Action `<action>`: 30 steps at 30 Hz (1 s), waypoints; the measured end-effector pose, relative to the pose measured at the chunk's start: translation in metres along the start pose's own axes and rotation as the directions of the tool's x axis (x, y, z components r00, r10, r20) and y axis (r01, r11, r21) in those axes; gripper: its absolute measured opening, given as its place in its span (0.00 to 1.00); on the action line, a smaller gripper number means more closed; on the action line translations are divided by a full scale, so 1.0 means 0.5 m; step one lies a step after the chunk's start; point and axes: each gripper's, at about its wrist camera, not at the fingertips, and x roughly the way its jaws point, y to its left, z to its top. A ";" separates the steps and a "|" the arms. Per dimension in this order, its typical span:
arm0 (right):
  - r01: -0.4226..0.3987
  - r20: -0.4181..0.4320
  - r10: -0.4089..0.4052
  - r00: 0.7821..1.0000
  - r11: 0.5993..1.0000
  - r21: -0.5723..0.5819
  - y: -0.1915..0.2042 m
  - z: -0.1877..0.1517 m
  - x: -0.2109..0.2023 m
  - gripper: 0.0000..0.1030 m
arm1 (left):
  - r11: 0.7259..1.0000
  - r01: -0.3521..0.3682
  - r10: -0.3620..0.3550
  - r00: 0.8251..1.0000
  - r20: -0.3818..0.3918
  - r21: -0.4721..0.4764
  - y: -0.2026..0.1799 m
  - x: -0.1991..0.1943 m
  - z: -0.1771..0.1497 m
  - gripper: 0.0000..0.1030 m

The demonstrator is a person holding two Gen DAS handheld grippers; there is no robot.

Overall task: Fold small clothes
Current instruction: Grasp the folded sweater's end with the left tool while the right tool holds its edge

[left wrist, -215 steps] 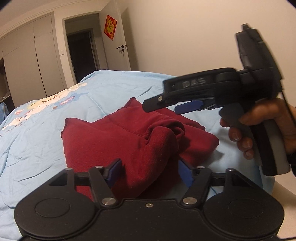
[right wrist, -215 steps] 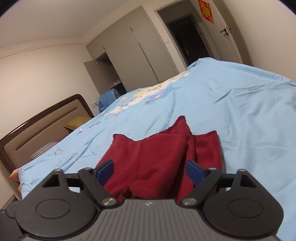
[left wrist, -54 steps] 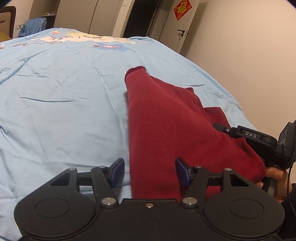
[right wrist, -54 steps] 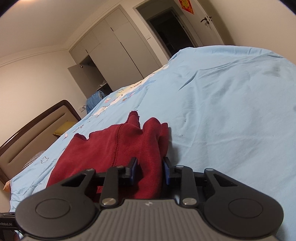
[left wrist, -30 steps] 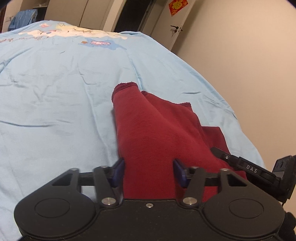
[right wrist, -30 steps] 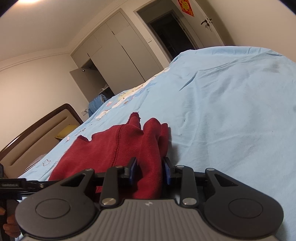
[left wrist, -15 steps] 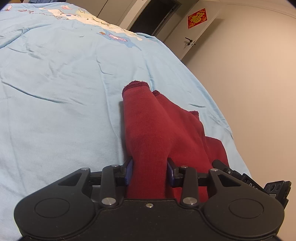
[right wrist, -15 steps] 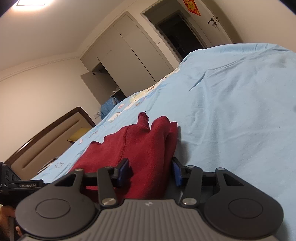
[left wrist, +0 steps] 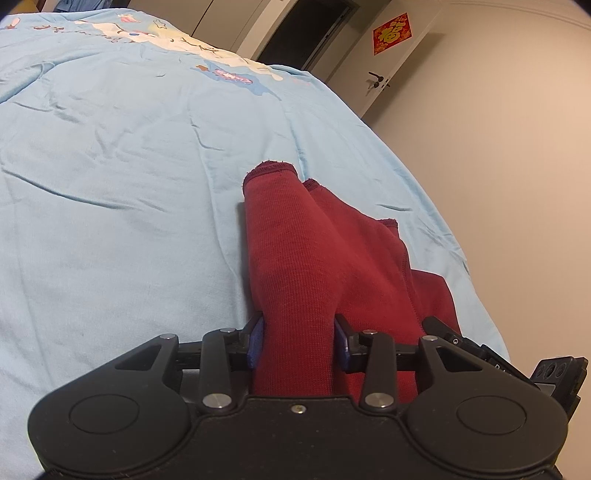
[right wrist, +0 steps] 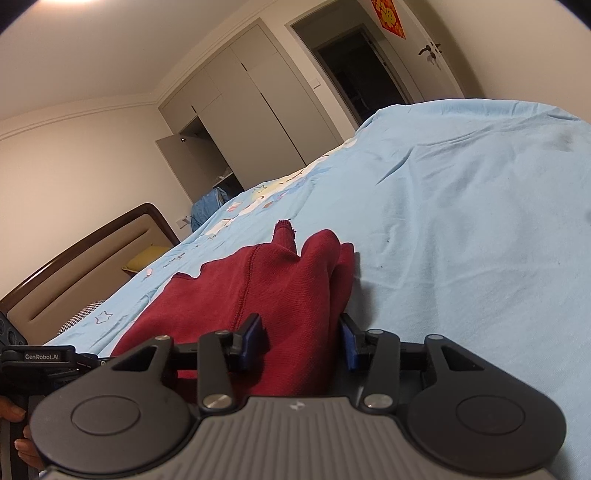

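Red garment point(left wrist: 306, 258) gripped by left tool point(left wrist: 298, 341); right tool point(right wrist: 302, 341) released; headboard point(right wrist: 74, 258) right view only.

Warm, dim indoor light falls from a ceiling lamp point(right wrist: 74, 2) glaring at the right view's top edge. Both fisheye views bend at the rims with dark corners. Focus stays sharp; soft shadows sit beside the red garment point(left wrist: 314, 266).

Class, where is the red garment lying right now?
The red garment lies on the light blue bedspread near its right edge, its near end between both grippers' fingers.
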 end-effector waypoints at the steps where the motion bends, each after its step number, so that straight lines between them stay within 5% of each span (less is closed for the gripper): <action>1: 0.002 0.001 -0.002 1.000 1.000 -0.003 0.001 -0.001 0.000 0.47 | 1.000 0.000 0.000 1.000 0.000 -0.002 0.000 0.000 0.000 0.40; 25: 0.004 0.002 -0.004 1.000 1.000 -0.007 0.004 -0.001 0.001 0.46 | 1.000 0.000 0.000 1.000 -0.002 -0.006 0.001 0.001 0.000 0.41; 30: 0.008 0.002 -0.008 1.000 1.000 -0.016 0.007 -0.002 0.000 0.39 | 1.000 0.000 0.000 1.000 -0.005 0.003 -0.002 0.002 0.000 0.39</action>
